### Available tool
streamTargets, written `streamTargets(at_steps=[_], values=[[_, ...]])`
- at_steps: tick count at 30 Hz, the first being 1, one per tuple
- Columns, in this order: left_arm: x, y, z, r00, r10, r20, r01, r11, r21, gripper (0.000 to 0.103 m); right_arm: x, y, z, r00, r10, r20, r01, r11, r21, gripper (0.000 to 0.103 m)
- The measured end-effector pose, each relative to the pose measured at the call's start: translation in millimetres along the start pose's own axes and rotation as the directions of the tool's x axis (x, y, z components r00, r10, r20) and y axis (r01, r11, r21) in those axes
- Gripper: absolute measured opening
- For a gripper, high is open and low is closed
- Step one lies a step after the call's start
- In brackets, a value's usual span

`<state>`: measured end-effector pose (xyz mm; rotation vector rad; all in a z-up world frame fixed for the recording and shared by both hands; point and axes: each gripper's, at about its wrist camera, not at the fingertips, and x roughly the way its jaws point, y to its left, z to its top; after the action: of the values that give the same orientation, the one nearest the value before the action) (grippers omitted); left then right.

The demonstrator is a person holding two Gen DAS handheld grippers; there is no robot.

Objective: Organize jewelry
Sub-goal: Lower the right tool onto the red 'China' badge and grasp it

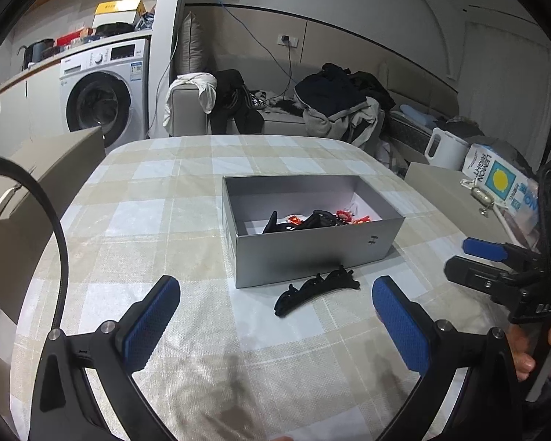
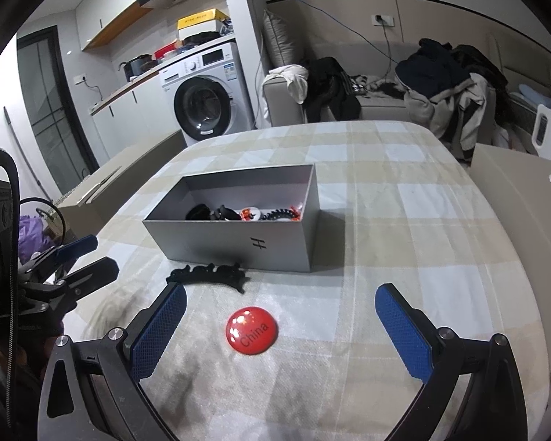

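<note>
A grey open box (image 1: 312,253) sits mid-table and holds several black clips and red pieces (image 1: 312,220); it also shows in the right wrist view (image 2: 235,242). A black hair claw clip (image 1: 314,290) lies on the cloth just in front of the box, ahead of my open, empty left gripper (image 1: 275,316). The clip also shows in the right wrist view (image 2: 209,275). A red round "China" badge (image 2: 252,330) lies between the fingers of my open, empty right gripper (image 2: 281,321). The right gripper shows at the right edge of the left wrist view (image 1: 488,257).
The table has a beige checked cloth (image 1: 147,220). A beige chair back (image 1: 36,183) stands at the left and a side surface with a lemon-print pack (image 1: 496,180) and white jug (image 1: 444,147) at the right. A sofa with clothes (image 1: 334,103) and a washing machine (image 1: 99,92) stand behind.
</note>
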<state>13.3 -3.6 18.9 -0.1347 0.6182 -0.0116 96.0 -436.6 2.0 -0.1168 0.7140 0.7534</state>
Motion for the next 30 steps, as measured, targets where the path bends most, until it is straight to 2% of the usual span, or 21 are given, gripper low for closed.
streamTargets(at_steps=[5, 11, 18, 19, 22, 25, 28, 30], values=[[6.3, 1.7, -5.8, 1.000, -0.008, -0.005, 0.008, 1.000, -0.006, 0.102, 0.8, -0.7, -5.2, 1.000, -0.019, -0.025, 0.019, 1.000, 0.002, 0.103], [5.9, 9.0, -10.1, 1.000, -0.007, -0.028, 0.006, 1.000, -0.026, 0.102, 2.8, -4.3, -11.3, 0.999, -0.004, -0.049, 0.006, 0.999, 0.036, 0.103], [2.8, 11.5, -13.7, 0.999, -0.002, -0.036, 0.001, 0.999, -0.038, 0.102, 13.9, 3.6, -14.1, 0.996, 0.017, -0.089, -0.016, 1.000, 0.015, 0.103], [1.5, 11.3, -14.1, 0.999, -0.005, -0.035, 0.004, 0.999, -0.036, 0.102, 16.0, 5.0, -14.8, 0.995, 0.024, -0.100, -0.023, 1.000, 0.011, 0.102], [0.0, 9.9, -13.5, 0.999, 0.021, -0.035, -0.022, 0.999, -0.029, 0.102, 20.0, 9.5, -16.0, 0.991, 0.052, -0.127, -0.055, 0.998, -0.020, 0.090], [-1.5, 10.5, -13.0, 0.999, 0.025, -0.033, -0.026, 0.999, -0.035, 0.102, 21.7, 13.1, -16.8, 0.989, 0.051, -0.136, -0.059, 0.997, -0.053, 0.088], [-0.6, 12.2, -13.4, 0.999, 0.031, -0.041, -0.033, 0.998, -0.046, 0.102, 24.3, 15.0, -18.1, 0.988, 0.069, -0.138, -0.078, 0.995, -0.056, 0.077], [-0.2, 14.3, -14.1, 0.998, 0.043, -0.044, -0.045, 0.998, -0.054, 0.102, 31.0, 17.5, -20.0, 0.982, 0.090, -0.165, -0.102, 0.993, -0.064, 0.073]])
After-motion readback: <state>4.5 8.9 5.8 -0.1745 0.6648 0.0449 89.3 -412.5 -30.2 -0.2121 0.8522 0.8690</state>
